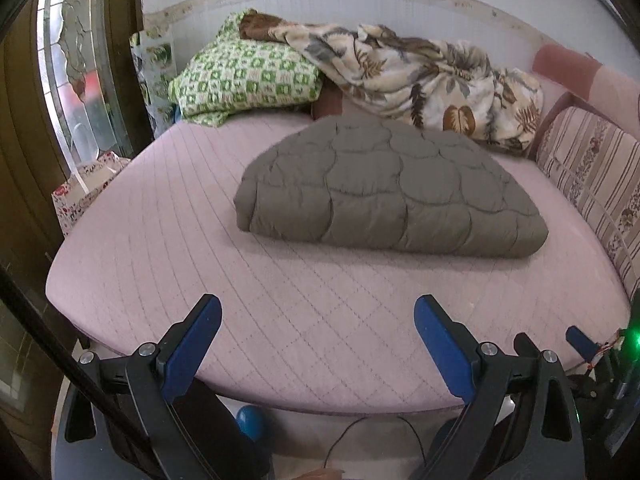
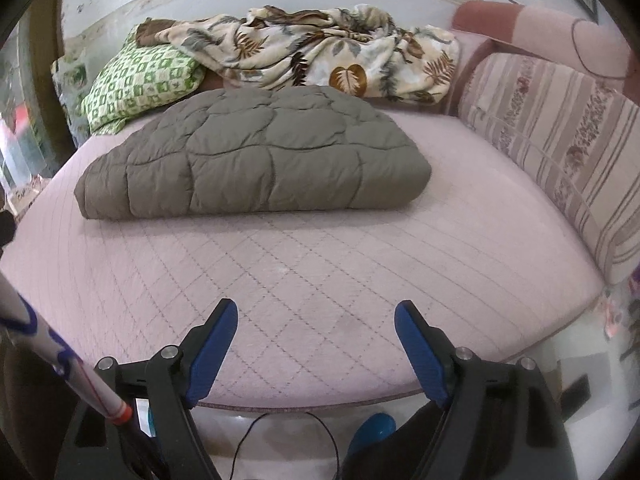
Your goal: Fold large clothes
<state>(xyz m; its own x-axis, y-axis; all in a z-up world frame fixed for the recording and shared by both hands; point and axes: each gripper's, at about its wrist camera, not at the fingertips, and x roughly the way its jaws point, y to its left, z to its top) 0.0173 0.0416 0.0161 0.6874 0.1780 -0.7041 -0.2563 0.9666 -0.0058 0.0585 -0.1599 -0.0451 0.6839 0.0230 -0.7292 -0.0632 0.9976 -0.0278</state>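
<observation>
One folded grey-brown quilted garment [image 1: 390, 188], centre of frame in the left wrist view, upper-left of centre in the right wrist view [image 2: 256, 156], lying flat on the pink quilted mattress [image 1: 280, 320]. Two grippers: left gripper [image 1: 318, 320] low in frame, blue jaws spread wide, nothing between them; right gripper [image 2: 316, 322] same, jaws apart and empty over the mattress front edge. Behind the garment, upper frame: one green-white checked pillow [image 1: 244, 76], one crumpled leaf-print blanket [image 1: 424, 76] touching it. One striped floral cushion [image 2: 560, 148] at right edge. One black cable [image 2: 280, 436] looping at bottom centre, plus a blue rounded object [image 2: 372, 432] below the mattress, possibly a ball. Nothing lies between grippers and garment
</observation>
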